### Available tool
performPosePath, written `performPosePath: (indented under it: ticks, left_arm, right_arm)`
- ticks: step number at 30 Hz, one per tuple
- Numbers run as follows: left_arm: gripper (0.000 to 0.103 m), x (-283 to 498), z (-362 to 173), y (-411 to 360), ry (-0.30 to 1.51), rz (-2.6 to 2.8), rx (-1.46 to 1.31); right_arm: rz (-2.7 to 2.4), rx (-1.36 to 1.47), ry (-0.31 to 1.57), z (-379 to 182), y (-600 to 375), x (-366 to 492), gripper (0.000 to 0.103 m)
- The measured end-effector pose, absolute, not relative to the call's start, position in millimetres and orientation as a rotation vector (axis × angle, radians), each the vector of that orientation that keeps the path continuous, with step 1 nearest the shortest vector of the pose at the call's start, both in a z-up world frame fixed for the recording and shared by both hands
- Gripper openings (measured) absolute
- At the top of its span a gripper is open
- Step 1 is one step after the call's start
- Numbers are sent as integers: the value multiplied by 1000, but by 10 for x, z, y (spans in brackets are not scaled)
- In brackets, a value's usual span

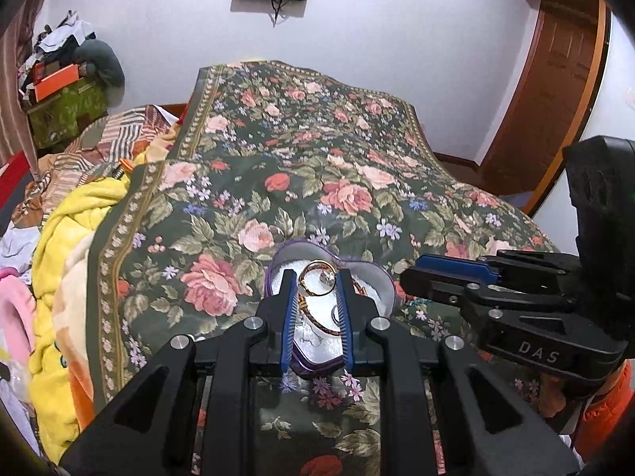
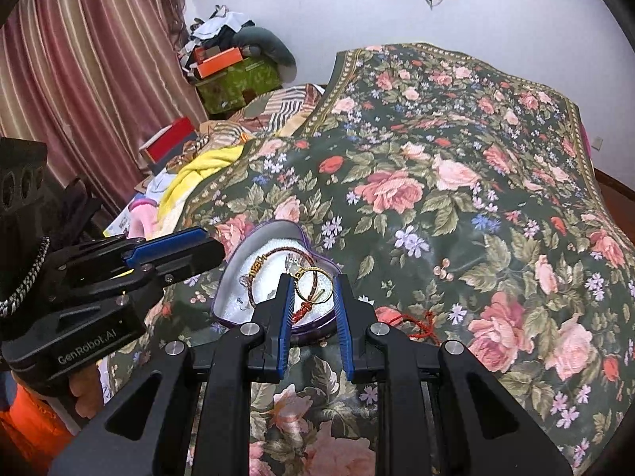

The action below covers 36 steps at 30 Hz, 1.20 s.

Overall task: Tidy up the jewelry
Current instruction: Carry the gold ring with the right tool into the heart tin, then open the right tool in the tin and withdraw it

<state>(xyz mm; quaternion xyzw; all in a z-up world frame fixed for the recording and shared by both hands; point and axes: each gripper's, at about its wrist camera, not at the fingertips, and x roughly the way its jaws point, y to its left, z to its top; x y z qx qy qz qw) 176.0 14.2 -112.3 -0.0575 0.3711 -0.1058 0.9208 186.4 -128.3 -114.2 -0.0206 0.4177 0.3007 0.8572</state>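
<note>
A purple heart-shaped jewelry box [image 1: 387, 283] [image 2: 234, 261] with a white lining lies open on the floral bedspread. Inside are a gold ring-shaped bangle with a pale stone [image 1: 317, 283] [image 2: 315, 283], a brown braided bracelet [image 1: 317, 323] [image 2: 278, 256] and small pieces. My left gripper [image 1: 316, 277] is open over the box, its fingers either side of the gold bangle. My right gripper [image 2: 313, 281] is open over the same box, also framing the bangle; it shows at the right in the left wrist view [image 1: 444, 273]. A red cord [image 2: 416, 323] lies on the bedspread right of the box.
The floral bedspread [image 2: 456, 158] covers the bed. Yellow and patterned blankets [image 1: 71, 246] are heaped at the left. Boxes and clothes [image 2: 230, 67] are piled by the curtain [image 2: 91, 59]. A wooden door [image 1: 555, 91] stands at the right.
</note>
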Motion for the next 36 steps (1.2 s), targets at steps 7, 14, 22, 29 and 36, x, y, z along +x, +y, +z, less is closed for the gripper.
performPosePath:
  ticks: [7,14,22,29,36]
  left_arm:
    - [18,1854,-1262,91,794,-222,-102]
    - [18,1904,-1315,74,807,-219,-92]
    - [18,1931,-1329,72,808,-211,-90]
    - [18,1928,-1322,69,808,-213,-91]
    - [18,1892,-1270,63,792,-209,-87]
  right_arm:
    - [627,-56,909,-1255,-1240,1912,18]
    - [633,-66,914,-1288,-1202,1934,18]
    - [634,-76,912,-1303,-1185,1937,19]
    - [634,-89,899,-1276,-1168,1904,19]
    - [633,-85,880,-1172,-1216,1845,24]
